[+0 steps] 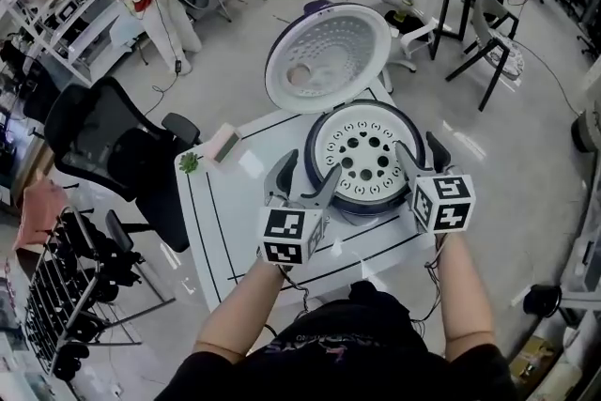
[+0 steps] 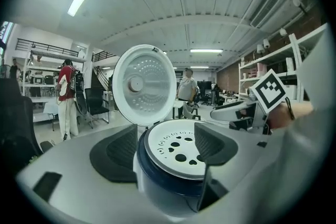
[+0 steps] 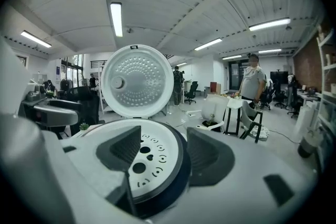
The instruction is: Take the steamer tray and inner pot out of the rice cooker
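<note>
Steamer tray, head view: the steamer tray (image 1: 362, 150), white and perforated, sat in the mouth of the dark-blue rice cooker (image 1: 374, 202). The cooker stood on the white table (image 1: 218, 230) with its lid (image 1: 329, 56) swung up and back.
Grippers, head view: the left gripper (image 1: 309, 170) was at the cooker's left side and the right gripper (image 1: 420, 147) at its right side, both with fingers spread.
Only in head view: a small green plant (image 1: 190, 162) and a pale box (image 1: 225, 144) lay near the table's far left corner, and a black office chair (image 1: 103, 146) stood beside the table.
Left gripper view: the fingers (image 2: 118, 152) were wide apart and pinched nothing. The tray (image 2: 176, 147) and the cooker's near wall showed between them; contact was unclear.
Only in left gripper view: the right gripper's marker cube (image 2: 270, 91) showed at the right.
Right gripper view: the fingers (image 3: 210, 155) were spread and pinched nothing. One lay over the tray (image 3: 147, 162), the other outside the cooker wall, with the rim between them.
Only in right gripper view: a person (image 3: 253, 84) stood far off on the floor.
</note>
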`<act>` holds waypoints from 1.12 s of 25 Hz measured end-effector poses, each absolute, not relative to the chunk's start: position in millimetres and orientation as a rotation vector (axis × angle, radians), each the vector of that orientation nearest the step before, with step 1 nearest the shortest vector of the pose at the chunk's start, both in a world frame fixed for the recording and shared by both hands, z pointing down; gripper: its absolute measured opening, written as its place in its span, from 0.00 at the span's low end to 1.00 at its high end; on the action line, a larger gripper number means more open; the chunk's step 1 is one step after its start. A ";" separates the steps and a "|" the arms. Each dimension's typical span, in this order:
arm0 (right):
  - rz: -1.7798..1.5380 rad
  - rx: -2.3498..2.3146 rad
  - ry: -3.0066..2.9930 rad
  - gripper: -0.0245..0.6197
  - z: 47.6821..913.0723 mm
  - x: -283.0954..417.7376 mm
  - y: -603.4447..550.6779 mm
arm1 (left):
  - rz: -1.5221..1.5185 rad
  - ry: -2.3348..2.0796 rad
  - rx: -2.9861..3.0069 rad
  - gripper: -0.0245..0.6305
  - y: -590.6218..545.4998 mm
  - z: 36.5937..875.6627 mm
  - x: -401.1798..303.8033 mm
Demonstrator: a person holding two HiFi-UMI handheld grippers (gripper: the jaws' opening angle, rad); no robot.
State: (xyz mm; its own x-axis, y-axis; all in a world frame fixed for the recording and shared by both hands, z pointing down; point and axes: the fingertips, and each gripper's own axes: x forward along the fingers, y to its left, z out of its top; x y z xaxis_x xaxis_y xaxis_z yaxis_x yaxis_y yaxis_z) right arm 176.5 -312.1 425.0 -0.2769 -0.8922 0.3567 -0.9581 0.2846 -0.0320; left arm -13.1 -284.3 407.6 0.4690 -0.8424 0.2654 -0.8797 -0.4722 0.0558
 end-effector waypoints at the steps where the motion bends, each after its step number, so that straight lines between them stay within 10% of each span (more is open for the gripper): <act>1: 0.353 1.685 -2.269 0.45 428.8 178.1 -315.9 | 0.318 -1.504 2.526 0.55 -287.9 410.0 -11.0; 28: 0.246 1.371 -1.917 0.40 496.1 187.5 -354.0 | 0.525 -1.544 2.406 0.55 -325.3 465.8 2.9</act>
